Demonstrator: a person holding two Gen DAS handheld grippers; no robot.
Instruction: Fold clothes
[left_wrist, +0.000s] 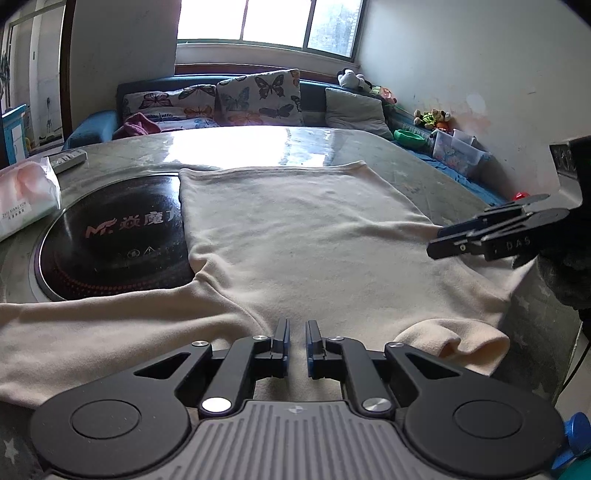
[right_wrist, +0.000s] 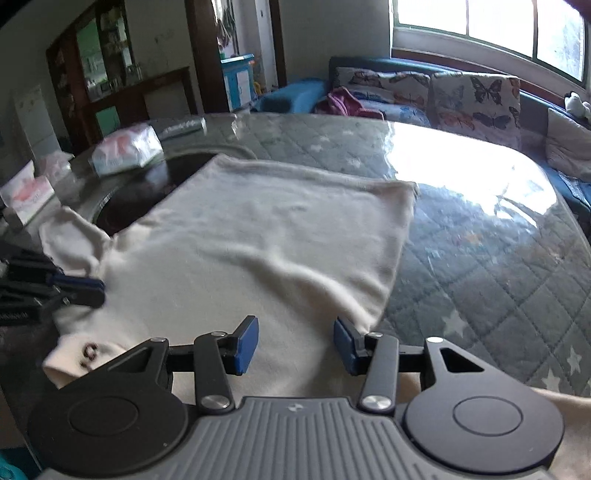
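A cream long-sleeved top (left_wrist: 295, 229) lies flat on the round table, with one sleeve (left_wrist: 74, 332) stretched to the left and its collar (left_wrist: 454, 343) near the front edge. My left gripper (left_wrist: 297, 325) hovers over the top's near part between sleeve and collar, jaws shut with only a thin slit and no cloth pinched. It also shows at the left edge of the right wrist view (right_wrist: 99, 291). My right gripper (right_wrist: 295, 326) stands open over the top (right_wrist: 258, 240) near its right side seam, nothing between its pads. In the left wrist view the right gripper (left_wrist: 436, 242) reaches in from the right.
A black induction cooktop (left_wrist: 110, 236) is set into the table, partly under the top. A tissue pack (left_wrist: 26, 195) and a remote (left_wrist: 68, 160) lie at the far left. The quilted, glass-covered table (right_wrist: 480, 258) extends right. A sofa with butterfly cushions (left_wrist: 258, 96) stands behind.
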